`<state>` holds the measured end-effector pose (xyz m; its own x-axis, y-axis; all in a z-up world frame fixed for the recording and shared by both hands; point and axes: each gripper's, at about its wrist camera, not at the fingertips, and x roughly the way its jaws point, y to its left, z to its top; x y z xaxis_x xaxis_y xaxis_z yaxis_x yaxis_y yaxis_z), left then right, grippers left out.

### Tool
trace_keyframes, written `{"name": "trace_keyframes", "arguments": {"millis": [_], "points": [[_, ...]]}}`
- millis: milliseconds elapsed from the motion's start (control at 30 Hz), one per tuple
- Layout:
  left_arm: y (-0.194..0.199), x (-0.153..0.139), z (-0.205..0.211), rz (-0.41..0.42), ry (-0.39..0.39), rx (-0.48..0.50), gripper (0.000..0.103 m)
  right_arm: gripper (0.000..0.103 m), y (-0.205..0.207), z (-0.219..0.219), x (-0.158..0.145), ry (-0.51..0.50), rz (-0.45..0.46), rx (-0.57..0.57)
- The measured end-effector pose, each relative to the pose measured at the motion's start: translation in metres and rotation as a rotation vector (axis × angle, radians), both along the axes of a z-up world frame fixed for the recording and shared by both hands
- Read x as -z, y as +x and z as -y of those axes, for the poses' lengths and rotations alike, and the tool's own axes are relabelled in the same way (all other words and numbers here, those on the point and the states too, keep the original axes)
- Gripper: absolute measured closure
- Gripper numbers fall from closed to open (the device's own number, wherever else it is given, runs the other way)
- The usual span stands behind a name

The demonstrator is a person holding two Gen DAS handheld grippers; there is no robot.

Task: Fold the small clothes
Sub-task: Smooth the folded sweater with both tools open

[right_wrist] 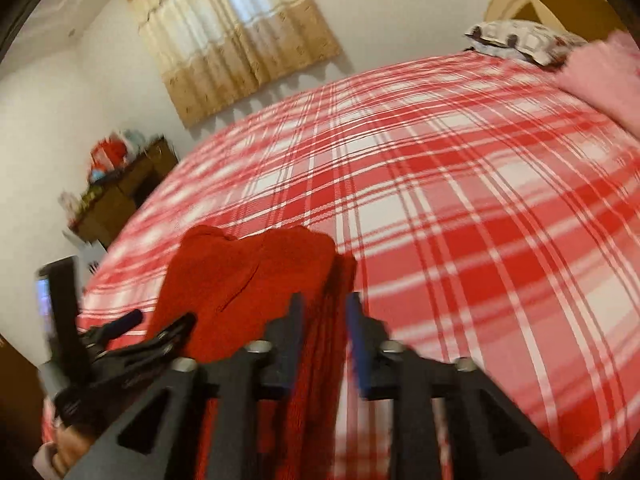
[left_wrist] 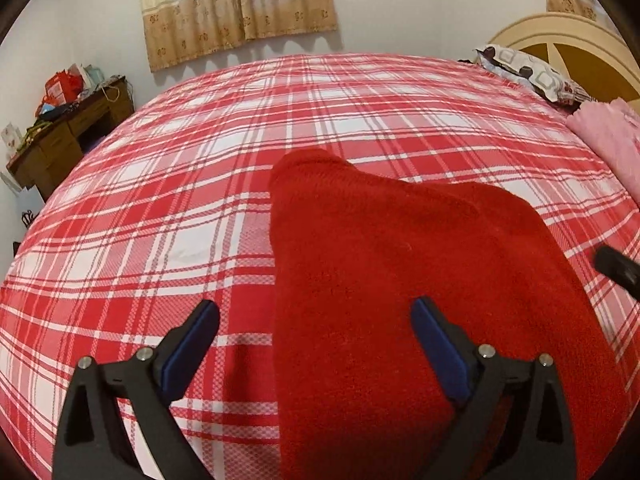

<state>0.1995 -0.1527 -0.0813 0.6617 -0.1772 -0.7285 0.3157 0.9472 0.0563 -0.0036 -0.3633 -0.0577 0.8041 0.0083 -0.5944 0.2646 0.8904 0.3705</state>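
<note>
A red knit garment (left_wrist: 400, 272) lies on the red-and-white plaid bed (left_wrist: 160, 208). My left gripper (left_wrist: 316, 312) is open just above the garment's left edge, one finger over the sheet, the other over the cloth. In the right wrist view the garment (right_wrist: 240, 276) lies left of centre. My right gripper (right_wrist: 324, 304) is nearly closed around a raised strip of the garment's right edge; the view is blurred. The left gripper (right_wrist: 132, 328) shows at lower left. The right gripper's tip (left_wrist: 616, 266) shows at the left view's right edge.
A patterned pillow (left_wrist: 528, 72) and a pink blanket (left_wrist: 608, 136) lie by the headboard at right. A cluttered wooden desk (left_wrist: 68, 128) stands left of the bed. A curtain (left_wrist: 236, 4) hangs on the far wall.
</note>
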Motion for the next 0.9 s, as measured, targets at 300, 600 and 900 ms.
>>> {"name": "trace_keyframes", "arguments": {"millis": [300,600,900], "points": [[-0.007,-0.002,-0.027,-0.134,-0.113,0.007,0.000,0.036,-0.023,0.004,0.018,0.085,-0.064,0.024],[0.000,0.001,-0.065,-0.318,-0.428,-0.037,0.001,0.036,-0.017,0.016,0.023,0.212,-0.027,0.009],[-0.001,0.018,-0.019,-0.306,-0.326,0.046,0.000,0.036,0.004,0.007,0.034,0.196,-0.068,-0.031]]}}
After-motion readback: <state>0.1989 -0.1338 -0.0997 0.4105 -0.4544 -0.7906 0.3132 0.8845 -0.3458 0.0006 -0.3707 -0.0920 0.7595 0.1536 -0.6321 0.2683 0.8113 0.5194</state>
